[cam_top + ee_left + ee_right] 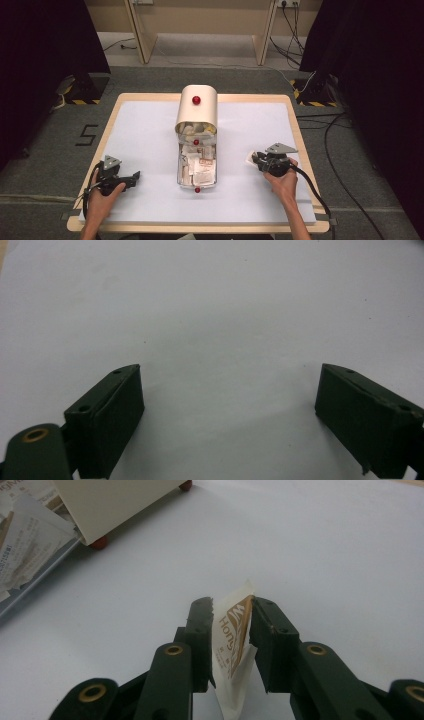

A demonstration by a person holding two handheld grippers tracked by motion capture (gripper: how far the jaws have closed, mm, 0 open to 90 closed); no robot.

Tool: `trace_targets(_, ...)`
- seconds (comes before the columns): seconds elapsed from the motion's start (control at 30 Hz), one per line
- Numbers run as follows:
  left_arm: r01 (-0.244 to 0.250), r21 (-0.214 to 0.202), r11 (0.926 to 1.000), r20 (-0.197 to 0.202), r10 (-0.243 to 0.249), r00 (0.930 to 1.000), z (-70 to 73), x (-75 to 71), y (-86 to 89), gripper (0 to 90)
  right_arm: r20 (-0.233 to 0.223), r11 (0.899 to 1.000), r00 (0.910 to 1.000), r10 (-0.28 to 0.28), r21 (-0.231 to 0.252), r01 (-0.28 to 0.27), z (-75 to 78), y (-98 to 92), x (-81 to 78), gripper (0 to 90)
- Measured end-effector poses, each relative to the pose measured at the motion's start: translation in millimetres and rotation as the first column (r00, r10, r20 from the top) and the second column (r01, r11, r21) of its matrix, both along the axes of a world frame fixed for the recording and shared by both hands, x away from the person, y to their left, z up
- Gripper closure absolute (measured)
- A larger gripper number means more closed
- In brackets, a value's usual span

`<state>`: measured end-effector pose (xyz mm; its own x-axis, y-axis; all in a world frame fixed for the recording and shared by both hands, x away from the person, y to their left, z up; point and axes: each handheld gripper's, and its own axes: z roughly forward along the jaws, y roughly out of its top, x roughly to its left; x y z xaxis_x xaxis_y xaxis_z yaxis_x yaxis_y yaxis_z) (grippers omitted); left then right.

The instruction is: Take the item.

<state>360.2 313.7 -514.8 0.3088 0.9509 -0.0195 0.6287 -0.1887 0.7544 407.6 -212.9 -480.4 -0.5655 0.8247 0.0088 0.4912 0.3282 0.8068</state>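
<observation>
- A person's right gripper [256,160] sits low over the right half of the pale blue table top [150,130], with a small white paper sachet printed in brown lettering [232,645] standing on edge between its two black jaws.
- In the right gripper view the jaws stand slightly apart around the sachet: the right-hand jaw touches its printed face near the top, and a narrow gap shows along the other jaw, so whether the pads press it I cannot tell.
- The sachet's lower edge points down toward the table between the jaw arms; its upper corner pokes up past the jaw tips.
- In the high view the sachet shows as a pale scrap at the gripper's tip, well to the right of the box.
- The left gripper [131,179] rests near the table's front left, its jaws spread wide with bare table top between them in the left gripper view.
- A cream metal bread-bin-style box with a rounded lid and a red knob [197,107] stands at the table's middle, toward the far edge.
- A grey tray [179,170] lies pulled out toward the person, heaped with paper sachets and slips [199,167].
- Both hands grasp their grippers from behind, forearms entering from the near edge.
</observation>
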Motion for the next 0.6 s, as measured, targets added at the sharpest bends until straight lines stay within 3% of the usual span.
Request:
trace_targets(0.33, 0.0, 0.0, 1.0, 0.0, 0.0, 1.0, 0.0, 0.0, 0.0, 11.3, 0.015, 0.999, 0.9996, -0.023, 0.034, 0.023, 4.4, -2.8, -0.6, 54.0)
trace_targets(0.37, 0.0, 0.0, 1.0, 0.0, 0.0, 1.0, 0.0, 0.0, 0.0, 11.3, 0.004, 0.998, 0.9994, -0.034, 0.051, 0.034, 5.4, -3.4, -0.7, 49.1)
trace_targets(0.6, 0.0, 0.0, 1.0, 0.0, 0.0, 1.0, 0.0, 0.0, 0.1, 11.3, 0.002, 0.995, 0.9979, -0.065, 0.078, 0.064, 9.4, -6.2, -2.6, 41.0)
